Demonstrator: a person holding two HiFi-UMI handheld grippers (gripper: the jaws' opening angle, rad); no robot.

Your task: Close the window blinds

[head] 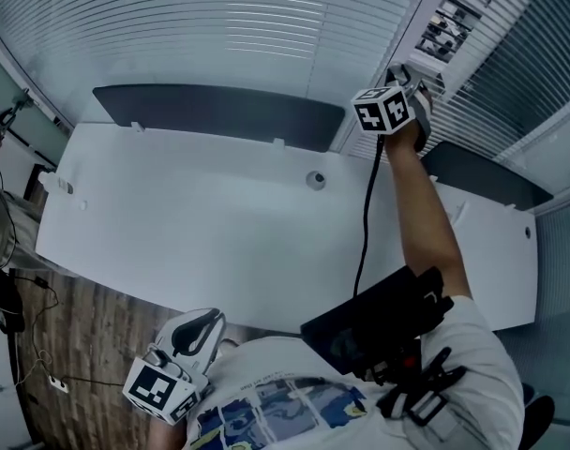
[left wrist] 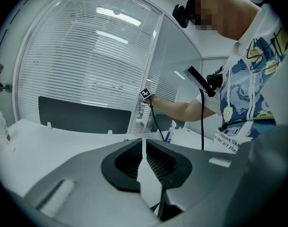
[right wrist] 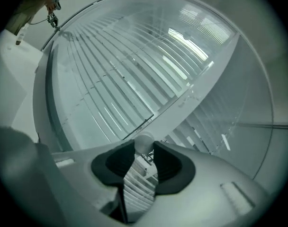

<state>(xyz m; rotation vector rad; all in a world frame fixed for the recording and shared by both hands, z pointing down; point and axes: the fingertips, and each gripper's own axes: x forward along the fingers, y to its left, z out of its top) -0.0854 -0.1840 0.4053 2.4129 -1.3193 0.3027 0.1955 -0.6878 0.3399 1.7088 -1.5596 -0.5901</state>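
Desk (head: 219, 223): white, below window blinds (head: 219, 26).
Right gripper (right wrist: 144, 146): pinching round white knob (right wrist: 144, 142) — at the blinds.
Left gripper (left wrist: 144, 144): jaws pressed together — empty.

White desk (head: 219, 223) backed by dark panel (head: 210, 111); wood floor (head: 88, 336).

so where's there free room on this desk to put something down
The white desk is bare across its left and middle, from the dark panel to the near edge, save one grommet. The right is crowded: the forearm and cable cross it to the right gripper, shut on the blind knob.
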